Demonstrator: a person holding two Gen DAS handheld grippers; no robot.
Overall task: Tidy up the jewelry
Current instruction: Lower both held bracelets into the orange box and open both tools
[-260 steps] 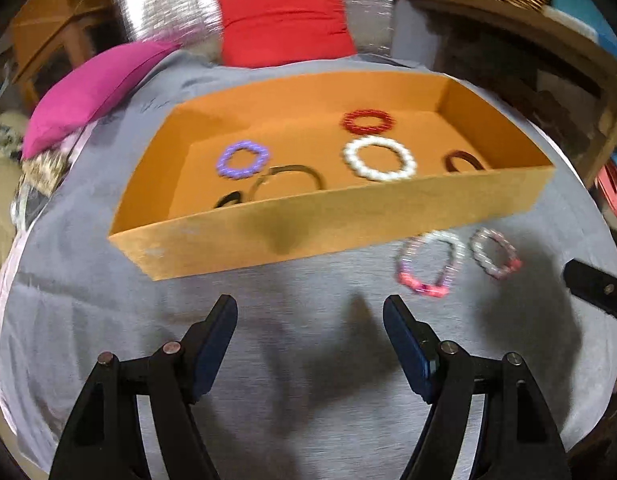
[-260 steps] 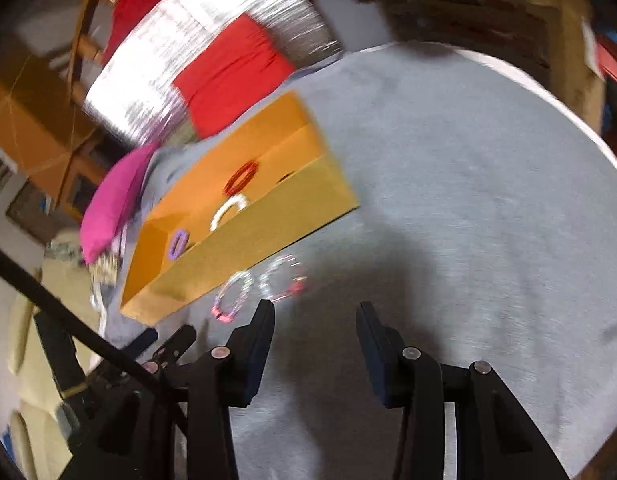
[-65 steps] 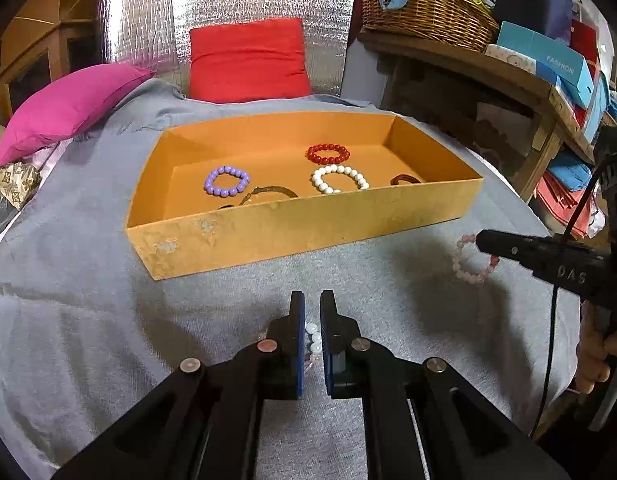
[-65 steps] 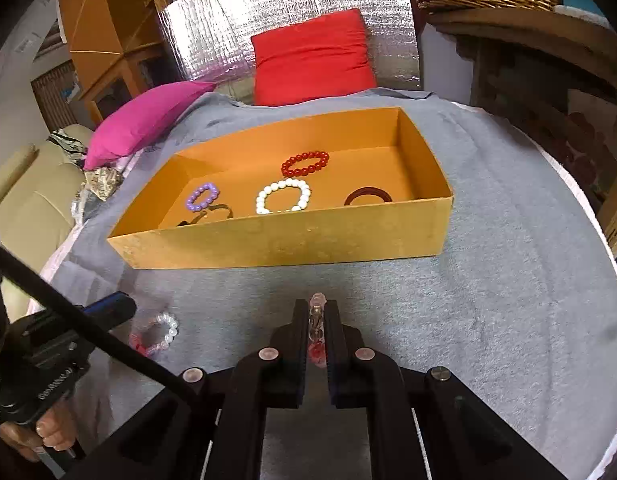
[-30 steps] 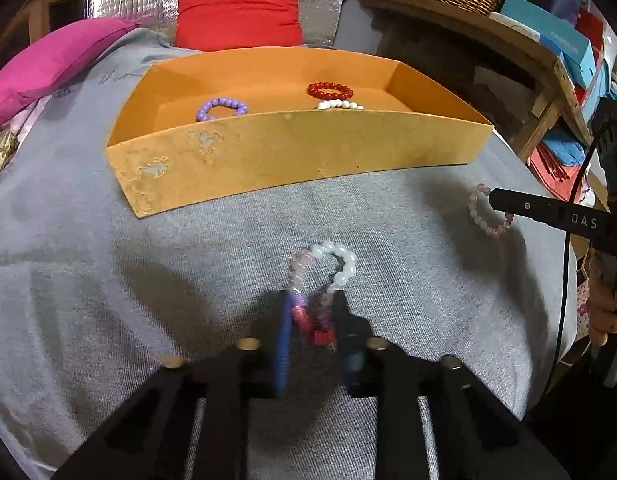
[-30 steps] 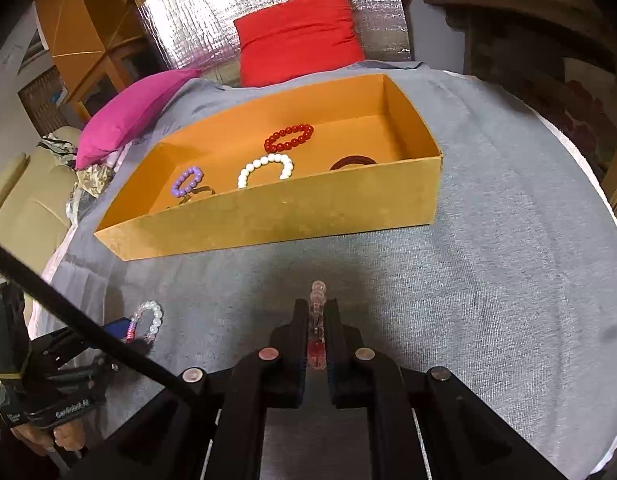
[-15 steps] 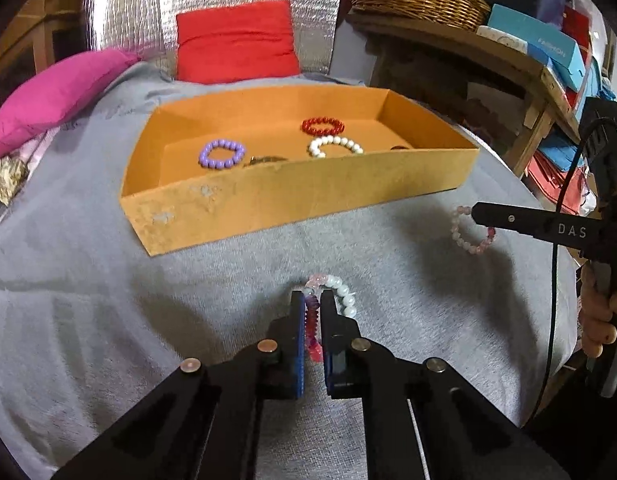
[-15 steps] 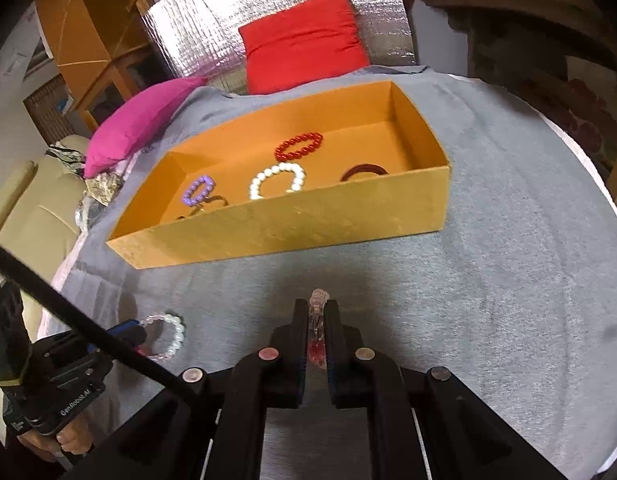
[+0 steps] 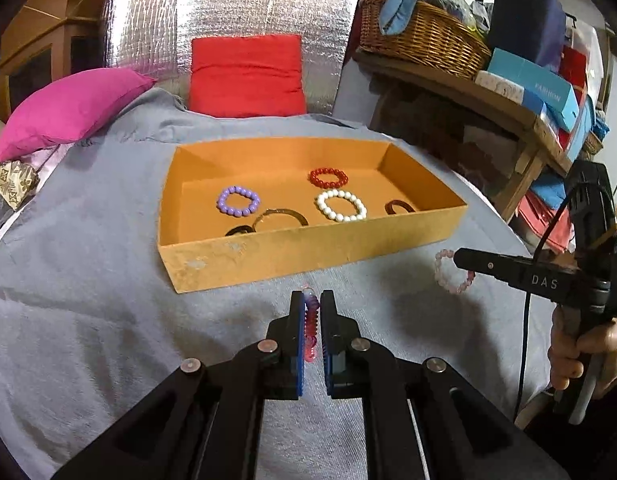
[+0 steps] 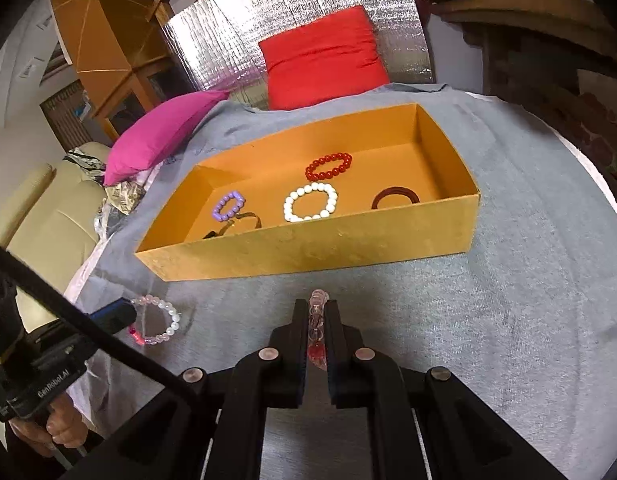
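In the left wrist view my left gripper (image 9: 311,300) is shut on a pink, white and purple bead bracelet (image 9: 310,322), held edge-on above the grey cloth, just short of the orange box (image 9: 308,254). The box holds a purple bracelet (image 9: 238,201), a red one (image 9: 328,176), a white one (image 9: 341,205), a dark bangle (image 9: 399,208) and a thin metal bangle (image 9: 280,215). In the right wrist view my right gripper (image 10: 317,306) is shut on a pale pink bracelet (image 10: 317,328) in front of the same box (image 10: 308,248). Each gripper also shows in the other's view with its bracelet hanging from the tip.
A pink cushion (image 9: 68,108) and a red cushion (image 9: 246,76) lie beyond the box against a foil panel. To the right is a wooden shelf with a wicker basket (image 9: 424,40) and boxes. A cream sofa (image 10: 48,220) stands off the table's left edge. Grey cloth (image 10: 528,300) surrounds the box.
My left gripper closed on the pink and white bracelet and lifted it off the cloth, so more of the box's inside shows. My right gripper stayed nearly still, holding its bracelet.
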